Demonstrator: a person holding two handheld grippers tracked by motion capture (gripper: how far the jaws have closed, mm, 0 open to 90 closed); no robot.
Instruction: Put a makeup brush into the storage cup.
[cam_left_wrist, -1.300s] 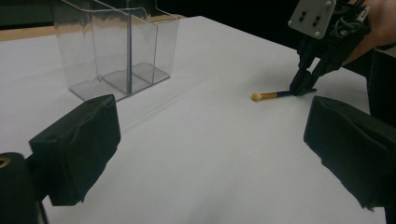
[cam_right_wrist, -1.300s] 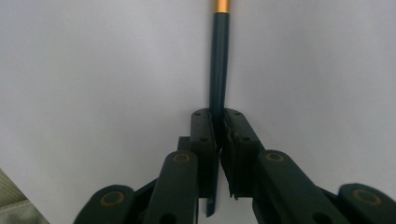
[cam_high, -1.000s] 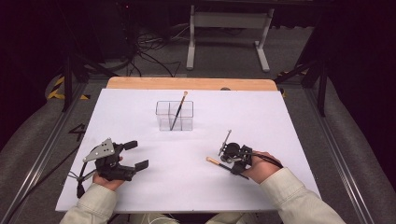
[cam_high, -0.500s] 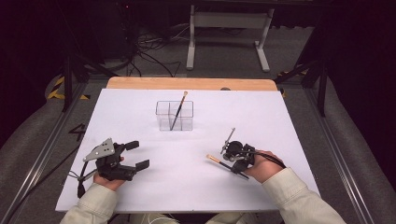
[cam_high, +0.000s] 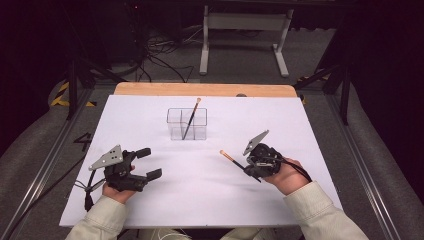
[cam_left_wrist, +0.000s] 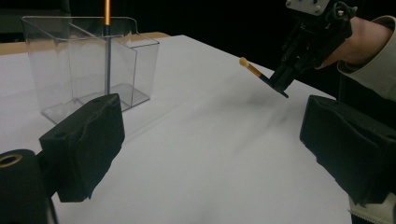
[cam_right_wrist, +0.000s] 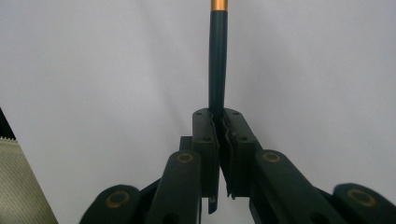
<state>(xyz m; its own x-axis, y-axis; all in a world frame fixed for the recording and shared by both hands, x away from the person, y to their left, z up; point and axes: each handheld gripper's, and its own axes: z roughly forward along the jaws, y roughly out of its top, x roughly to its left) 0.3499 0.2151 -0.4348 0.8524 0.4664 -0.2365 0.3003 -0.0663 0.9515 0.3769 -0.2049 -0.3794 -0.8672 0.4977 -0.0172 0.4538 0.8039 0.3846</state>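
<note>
1. The right claw (cam_high: 248, 169) is clenched on a dark-handled brush (cam_high: 231, 158), lifted off the white desk (cam_high: 300, 130) with its tip pointing toward the clear bin (cam_high: 187, 124).
2. The left claw (cam_high: 148, 163) is released, with its jaws wide apart, near the desk's front left edge.
3. Bare desk lies between both claws and the bin, where a second brush (cam_high: 191, 118) leans.
4. The bin sits well clear of every edge.
</note>
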